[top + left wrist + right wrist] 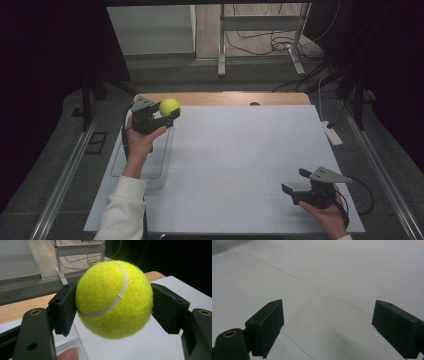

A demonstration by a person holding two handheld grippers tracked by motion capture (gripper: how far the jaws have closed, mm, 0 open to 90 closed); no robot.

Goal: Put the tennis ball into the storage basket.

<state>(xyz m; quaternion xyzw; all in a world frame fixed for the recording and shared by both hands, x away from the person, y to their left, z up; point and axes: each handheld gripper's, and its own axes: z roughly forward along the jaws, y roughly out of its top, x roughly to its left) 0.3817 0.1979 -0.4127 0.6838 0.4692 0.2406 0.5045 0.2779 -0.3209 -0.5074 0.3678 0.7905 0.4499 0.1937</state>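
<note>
White table [240, 165] below me: my left gripper [167, 114] pinches the tennis ball [170, 106] aloft at the far left, above the clear tray [142, 170]; my right gripper [299, 183], spread, sits near right.

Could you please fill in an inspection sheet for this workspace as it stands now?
Surface: white sheet over a wooden table, faint grid lines on it.
Job's things: tennis ball held off the table near the far left corner; clear plastic tray on the left side below it.
Clutter: small dark spot at the sheet's far edge, cannot tell what.
Grippers: left gripper clamped on the ball; right gripper open, holding nothing, near the right front.
Cables: one trails from each gripper; loose cables on the floor beyond.
Surroundings: metal stand, power strip, dark curtains.
</note>
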